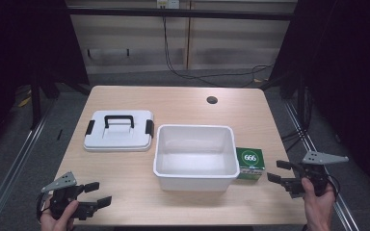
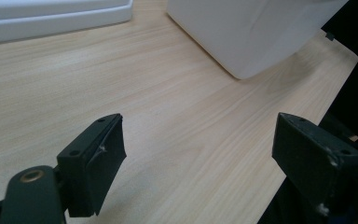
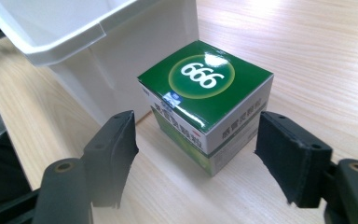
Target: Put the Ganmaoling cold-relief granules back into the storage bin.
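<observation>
high view: green box on the table, touching the white bin's right wall; right gripper near it, left gripper idle at the near left corner, lid beyond.
left gripper view: jaws spread, nothing between.
right gripper view: jaws spread, flanking the box; probably best centred on its side faces before closing, clear of the bin.

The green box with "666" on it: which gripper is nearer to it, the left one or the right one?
Right. The right gripper is open just beside the green box, its jaws facing it. The left gripper is open at the table's near left corner, beyond the white bin.
</observation>
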`<state>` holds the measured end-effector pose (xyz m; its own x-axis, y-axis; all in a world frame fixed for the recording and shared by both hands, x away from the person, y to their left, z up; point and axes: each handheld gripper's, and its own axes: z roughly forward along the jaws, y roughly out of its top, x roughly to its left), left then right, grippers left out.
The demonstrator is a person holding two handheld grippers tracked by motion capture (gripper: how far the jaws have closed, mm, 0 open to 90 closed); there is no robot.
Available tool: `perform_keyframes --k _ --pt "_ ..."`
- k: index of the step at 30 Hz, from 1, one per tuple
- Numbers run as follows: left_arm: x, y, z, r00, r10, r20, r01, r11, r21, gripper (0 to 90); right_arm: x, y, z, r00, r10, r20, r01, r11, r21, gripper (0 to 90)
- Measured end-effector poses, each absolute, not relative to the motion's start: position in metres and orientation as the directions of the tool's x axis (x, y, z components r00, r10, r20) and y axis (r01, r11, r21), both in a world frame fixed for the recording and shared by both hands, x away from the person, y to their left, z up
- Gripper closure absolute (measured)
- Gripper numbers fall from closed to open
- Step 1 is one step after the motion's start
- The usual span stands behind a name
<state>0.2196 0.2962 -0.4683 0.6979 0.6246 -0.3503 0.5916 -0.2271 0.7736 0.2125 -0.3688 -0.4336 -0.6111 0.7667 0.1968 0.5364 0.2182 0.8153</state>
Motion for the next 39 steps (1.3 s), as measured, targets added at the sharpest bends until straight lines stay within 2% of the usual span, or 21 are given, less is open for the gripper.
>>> perform_keyframes --k 4,11,14,20,23,30,32,37,39 --pt "0.219 0.296 -0.468 0.698 0.626 -0.348 0.591 -0.228 0.774 17.0 0.216 -0.368 -0.438 -0.615 0.756 0.223 0.559 0.22 0.799 24.2" --pt "0.22 0.296 -0.468 0.697 0.627 -0.348 0.592 -0.228 0.773 17.0 0.213 -0.365 -0.431 -0.616 0.772 0.155 0.507 0.238 0.829 18.2" --pt "0.22 0.297 -0.469 0.696 0.627 -0.349 0.593 -0.229 0.772 17.0 0.215 -0.362 -0.431 -0.643 0.746 0.173 0.518 0.258 0.816 14.0" --pt "0.22 0.296 -0.468 0.698 0.624 -0.35 0.593 -0.23 0.772 17.0 0.215 -0.358 -0.421 -0.666 0.727 0.168 0.509 0.279 0.814 13.7" --pt "0.219 0.297 -0.468 0.697 0.626 -0.348 0.591 -0.228 0.774 17.0 0.219 -0.356 -0.416 -0.686 0.696 0.212 0.544 0.297 0.785 13.8" --pt "0.219 0.296 -0.468 0.697 0.628 -0.345 0.589 -0.228 0.775 17.0 0.226 -0.352 -0.407 -0.73 0.637 0.247 0.544 0.325 0.773 15.2" --pt "0.219 0.297 -0.468 0.698 0.628 -0.345 0.588 -0.227 0.776 17.0 0.228 -0.351 -0.402 -0.733 0.637 0.239 0.538 0.329 0.776 13.1" --pt "0.218 0.298 -0.467 0.7 0.627 -0.342 0.581 -0.221 0.783 17.0 0.237 -0.349 -0.393 -0.737 0.631 0.24 0.543 0.342 0.767 13.6" --pt "0.218 0.298 -0.468 0.697 0.629 -0.344 0.584 -0.218 0.782 17.0 0.241 -0.349 -0.388 -0.749 0.628 0.211 0.528 0.373 0.763 13.9"
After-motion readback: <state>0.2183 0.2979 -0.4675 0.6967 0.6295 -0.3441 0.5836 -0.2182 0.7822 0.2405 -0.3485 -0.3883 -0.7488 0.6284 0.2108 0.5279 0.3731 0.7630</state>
